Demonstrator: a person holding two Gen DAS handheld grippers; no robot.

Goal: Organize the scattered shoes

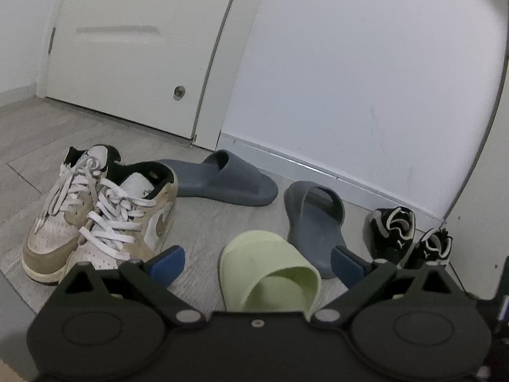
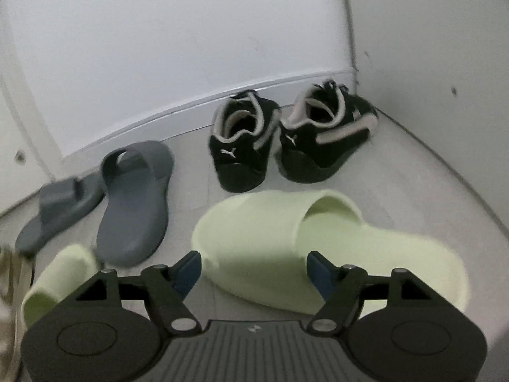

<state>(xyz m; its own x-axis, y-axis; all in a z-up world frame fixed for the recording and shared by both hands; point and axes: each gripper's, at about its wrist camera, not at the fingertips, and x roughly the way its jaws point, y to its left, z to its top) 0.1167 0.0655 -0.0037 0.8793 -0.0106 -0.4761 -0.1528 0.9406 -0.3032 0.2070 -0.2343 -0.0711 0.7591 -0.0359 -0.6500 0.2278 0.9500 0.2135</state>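
A pale green slide (image 1: 270,270) lies on the floor between the blue pads of my left gripper (image 1: 257,262), which stands open with neither pad touching it. In the right wrist view the same slide (image 2: 57,280) shows at the lower left. A second pale green slide (image 2: 318,238) lies crosswise under my right gripper (image 2: 254,272). Those jaws stand open, and the slide reaches well past the right pad. Two grey slides (image 2: 136,197) (image 2: 60,207) lie apart at different angles. A pair of black sneakers (image 2: 286,140) stands in the corner.
A pair of tan and white laced sneakers (image 1: 95,216) stands side by side at the left. Behind the shoes run a white baseboard (image 1: 318,165) and wall, with a white door (image 1: 127,47) further left. A side wall (image 2: 445,95) closes the corner on the right.
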